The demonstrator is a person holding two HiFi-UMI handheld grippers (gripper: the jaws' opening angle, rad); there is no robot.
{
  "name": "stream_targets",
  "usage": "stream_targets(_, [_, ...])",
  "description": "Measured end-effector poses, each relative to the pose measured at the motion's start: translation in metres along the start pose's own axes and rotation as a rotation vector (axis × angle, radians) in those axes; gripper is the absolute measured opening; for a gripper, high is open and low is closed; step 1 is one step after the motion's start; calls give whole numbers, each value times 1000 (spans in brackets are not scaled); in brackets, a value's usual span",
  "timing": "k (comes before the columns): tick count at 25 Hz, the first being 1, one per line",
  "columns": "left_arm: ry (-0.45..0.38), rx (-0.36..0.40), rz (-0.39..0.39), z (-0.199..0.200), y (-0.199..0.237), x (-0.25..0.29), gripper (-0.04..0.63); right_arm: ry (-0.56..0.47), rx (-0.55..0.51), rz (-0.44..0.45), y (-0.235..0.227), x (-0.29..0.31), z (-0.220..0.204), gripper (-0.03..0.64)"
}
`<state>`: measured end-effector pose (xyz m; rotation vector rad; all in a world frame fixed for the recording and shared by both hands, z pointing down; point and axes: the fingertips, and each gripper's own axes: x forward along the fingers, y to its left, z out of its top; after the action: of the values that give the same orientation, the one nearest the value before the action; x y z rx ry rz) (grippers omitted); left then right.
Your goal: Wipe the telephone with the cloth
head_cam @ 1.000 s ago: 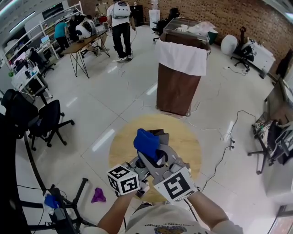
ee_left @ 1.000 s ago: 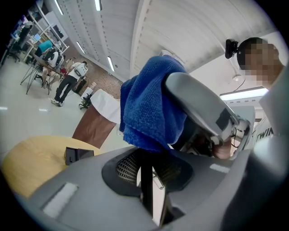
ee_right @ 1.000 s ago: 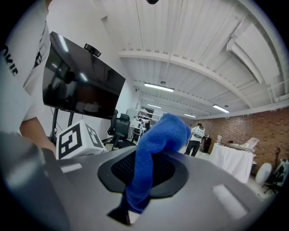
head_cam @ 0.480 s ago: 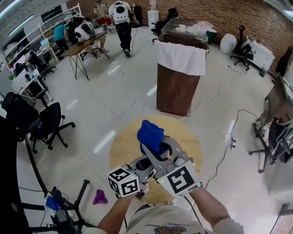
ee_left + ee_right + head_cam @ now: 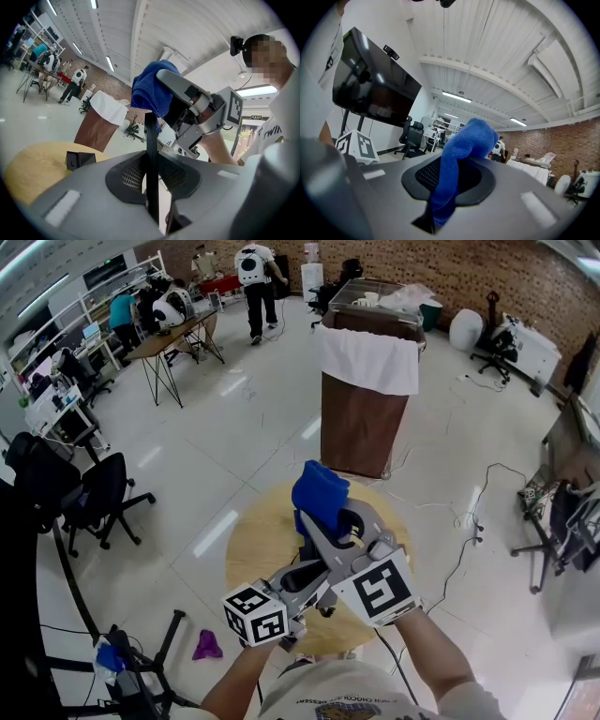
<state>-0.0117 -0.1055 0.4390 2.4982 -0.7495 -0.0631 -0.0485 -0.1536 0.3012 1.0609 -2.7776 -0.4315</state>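
Two grippers work above the round wooden table (image 5: pixel 246 542), each with a separate function. The left gripper (image 5: pixel 151 177) acts as the fixture. Its jaws are clamped on the telephone (image 5: pixel 151 140), a thin black slab seen edge-on from that gripper's own view. The telephone stands upright between the pads, raised clear of the tabletop. Holding it aloft appears intended to expose its faces and edges to the other tool.

The right gripper (image 5: pixel 449 180) is the wiping tool. Its jaws are pinched on a blue cloth (image 5: pixel 464 150), whose fluffy, bunched end projects beyond the fingertips. Fabric rather than hard plastic would therefore meet the handset. From above, the cloth sits just beyond the telephone's upper end; whether the two touch cannot be determined.

The telephone shows as dark, matte and very slim. No screen detail, smear or dust can be made out. A small black stand (image 5: pixel 77 159) rests on the table.
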Motion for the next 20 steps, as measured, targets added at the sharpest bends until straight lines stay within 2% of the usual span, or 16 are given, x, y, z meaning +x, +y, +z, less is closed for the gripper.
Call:
stream_targets(7, [-7, -9, -10, 1, -1, -5, 64, -10, -17, -20, -10, 5, 4, 63])
stream_targets(11, [-32, -40, -28, 1, -2, -9, 64, -34, 34, -57, -24, -1, 1, 63])
stream_targets(20, [-79, -65, -58, 7, -4, -13, 64, -4, 39, -95, -39, -13, -11, 63])
